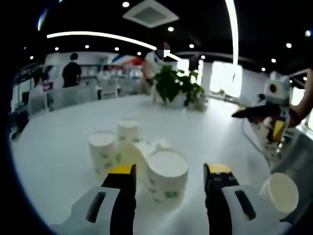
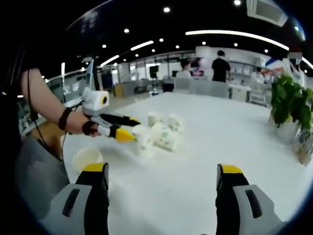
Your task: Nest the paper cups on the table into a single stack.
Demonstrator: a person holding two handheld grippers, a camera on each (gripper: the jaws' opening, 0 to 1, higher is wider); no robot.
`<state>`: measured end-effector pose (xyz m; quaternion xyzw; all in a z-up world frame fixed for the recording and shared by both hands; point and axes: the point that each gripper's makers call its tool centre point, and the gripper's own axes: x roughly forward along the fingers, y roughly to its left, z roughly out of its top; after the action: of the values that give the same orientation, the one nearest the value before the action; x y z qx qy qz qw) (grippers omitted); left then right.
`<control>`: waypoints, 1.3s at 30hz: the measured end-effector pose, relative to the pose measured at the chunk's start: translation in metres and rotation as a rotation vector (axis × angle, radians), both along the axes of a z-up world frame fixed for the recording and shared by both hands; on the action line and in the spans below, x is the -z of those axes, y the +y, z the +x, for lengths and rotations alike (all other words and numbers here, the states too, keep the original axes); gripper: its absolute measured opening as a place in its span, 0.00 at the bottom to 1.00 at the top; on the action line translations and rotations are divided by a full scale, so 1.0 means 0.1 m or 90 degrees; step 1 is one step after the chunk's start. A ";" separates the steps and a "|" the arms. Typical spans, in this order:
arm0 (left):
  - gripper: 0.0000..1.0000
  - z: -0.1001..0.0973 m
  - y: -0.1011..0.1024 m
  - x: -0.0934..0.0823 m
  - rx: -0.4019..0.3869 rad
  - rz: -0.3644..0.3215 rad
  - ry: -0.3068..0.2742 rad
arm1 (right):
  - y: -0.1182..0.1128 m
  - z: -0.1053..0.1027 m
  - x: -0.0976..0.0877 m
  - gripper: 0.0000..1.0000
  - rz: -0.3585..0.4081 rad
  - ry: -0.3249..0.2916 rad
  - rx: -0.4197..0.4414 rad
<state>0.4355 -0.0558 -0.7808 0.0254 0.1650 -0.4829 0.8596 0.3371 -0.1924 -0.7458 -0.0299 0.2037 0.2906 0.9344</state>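
Several white paper cups with green print cluster on the round white table (image 1: 58, 147). The nearest cup (image 1: 166, 176) stands upside down just ahead of my open left gripper (image 1: 170, 170), in line with the gap between its yellow-tipped jaws. Behind it stand two more cups (image 1: 102, 151) (image 1: 128, 130), with another lying between them. A lone cup (image 1: 279, 193) sits at the right by the table edge. In the right gripper view the cluster (image 2: 164, 133) lies ahead and to the left. My right gripper (image 2: 162, 169) is open over bare table, and the left gripper (image 2: 117, 128) reaches the cluster from the left.
A potted plant (image 1: 176, 85) (image 2: 288, 105) stands at the far side of the table. A person's arm (image 2: 49, 105) holds the left gripper. The right gripper (image 1: 266, 111) hovers off to the right. People and chairs stand in the background.
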 end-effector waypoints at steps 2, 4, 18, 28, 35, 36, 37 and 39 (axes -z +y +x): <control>0.53 -0.02 -0.03 0.03 0.008 0.003 0.009 | -0.01 0.00 0.00 0.89 -0.001 -0.002 0.001; 0.52 -0.01 -0.04 0.06 0.009 0.010 0.010 | -0.02 -0.01 -0.01 0.89 -0.002 -0.006 0.005; 0.47 0.05 -0.08 0.06 0.017 0.016 0.006 | -0.08 -0.02 0.01 0.88 -0.004 -0.005 0.012; 0.37 0.04 -0.11 0.11 0.033 0.024 0.017 | -0.10 -0.01 0.01 0.88 -0.006 -0.003 0.014; 0.37 0.03 -0.13 0.10 0.036 0.019 0.022 | -0.10 0.00 0.01 0.88 -0.004 -0.003 0.013; 0.37 0.03 -0.13 0.09 0.037 0.019 0.022 | -0.10 0.01 0.01 0.87 -0.005 -0.004 0.012; 0.37 0.02 -0.13 0.09 0.037 0.017 0.023 | -0.10 0.01 0.01 0.87 -0.004 -0.004 0.011; 0.37 0.03 -0.12 0.09 0.035 0.017 0.025 | -0.09 0.02 0.01 0.87 -0.004 -0.004 0.010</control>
<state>0.4382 -0.0682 -0.7898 0.0322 0.1873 -0.5047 0.8421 0.3387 -0.2017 -0.7469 -0.0325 0.2021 0.2825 0.9372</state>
